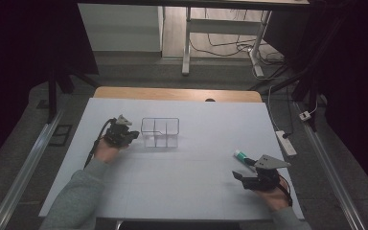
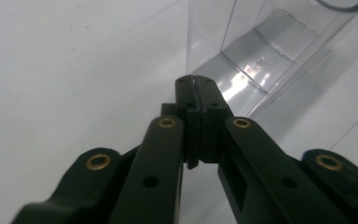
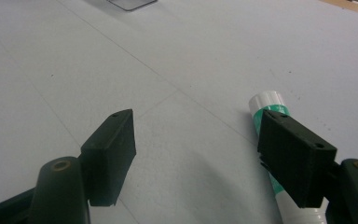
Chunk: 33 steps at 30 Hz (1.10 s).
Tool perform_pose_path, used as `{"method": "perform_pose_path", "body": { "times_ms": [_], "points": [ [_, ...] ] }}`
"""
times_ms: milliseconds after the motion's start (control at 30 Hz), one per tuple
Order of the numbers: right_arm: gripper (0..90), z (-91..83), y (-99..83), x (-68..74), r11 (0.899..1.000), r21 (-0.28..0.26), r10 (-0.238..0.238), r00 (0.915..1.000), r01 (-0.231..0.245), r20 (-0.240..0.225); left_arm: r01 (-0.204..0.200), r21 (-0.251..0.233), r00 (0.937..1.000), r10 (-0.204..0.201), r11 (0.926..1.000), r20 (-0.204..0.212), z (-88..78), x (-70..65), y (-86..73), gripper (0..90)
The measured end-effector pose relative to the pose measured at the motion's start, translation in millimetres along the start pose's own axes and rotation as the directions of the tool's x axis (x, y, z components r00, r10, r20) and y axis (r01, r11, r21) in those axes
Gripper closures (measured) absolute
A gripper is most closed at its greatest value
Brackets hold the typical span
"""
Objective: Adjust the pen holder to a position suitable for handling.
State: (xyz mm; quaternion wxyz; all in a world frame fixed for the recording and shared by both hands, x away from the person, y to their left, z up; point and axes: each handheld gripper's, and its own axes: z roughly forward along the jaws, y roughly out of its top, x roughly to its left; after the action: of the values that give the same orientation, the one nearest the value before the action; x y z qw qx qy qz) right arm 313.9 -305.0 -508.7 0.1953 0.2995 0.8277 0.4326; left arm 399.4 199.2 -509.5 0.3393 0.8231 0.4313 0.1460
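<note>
I am keeping the left gripper [image 2: 196, 86] clamped shut, its pads meeting with nothing between them, the tips sitting right against the near wall of the clear divided organizer [image 1: 160, 132]. My guess is I am bracing that light box so it does not slide while something is dropped in. I am holding the right gripper [image 3: 198, 149] wide open and low over the white table [image 1: 187, 177], well away from the organizer. The white and green tube [image 3: 272, 109] is lying flat just beyond its right jaw, partly hidden behind that jaw and not between the pads, so I am lining up to straddle it before closing.
</note>
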Motion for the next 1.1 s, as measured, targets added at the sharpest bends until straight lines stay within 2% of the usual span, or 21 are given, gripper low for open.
{"method": "perform_pose_path", "body": {
  "times_ms": [100,300,467,533,767,1100],
  "points": [
    [26.8,0.3,0.0,0.3,1.000,0.003,-0.001,1.0000,0.001,0.001,-0.001,0.013,0.9999,0.001,0.9999,0.016,3.3,-0.2,-0.1,89.2],
    [26.8,-0.3,0.2,-0.3,1.000,-0.008,0.001,1.0000,-0.001,0.007,0.015,0.008,0.9988,-0.015,0.9999,0.046,8.2,-0.8,0.8,89.2],
    [26.8,-0.7,0.3,-0.6,1.000,-0.010,0.002,1.0000,-0.002,0.006,0.003,0.016,0.9992,-0.004,0.9999,0.040,11.3,-3.6,2.1,89.2],
    [26.8,-0.6,0.2,-0.7,1.000,-0.009,0.002,1.0000,-0.002,0.005,0.016,0.014,0.9988,-0.017,0.9998,0.047,11.7,-2.9,1.9,89.2],
    [26.9,-0.5,0.3,-0.3,1.000,-0.001,-0.005,0.9999,0.005,0.009,0.023,0.022,0.9989,-0.023,0.9995,0.040,13.5,-2.4,4.0,89.2],
    [26.9,0.0,0.1,-0.4,1.000,0.000,-0.003,1.0000,0.003,0.002,0.012,0.023,0.9982,-0.014,0.9997,0.059,19.0,-9.5,9.9,89.2]
  ]
}}
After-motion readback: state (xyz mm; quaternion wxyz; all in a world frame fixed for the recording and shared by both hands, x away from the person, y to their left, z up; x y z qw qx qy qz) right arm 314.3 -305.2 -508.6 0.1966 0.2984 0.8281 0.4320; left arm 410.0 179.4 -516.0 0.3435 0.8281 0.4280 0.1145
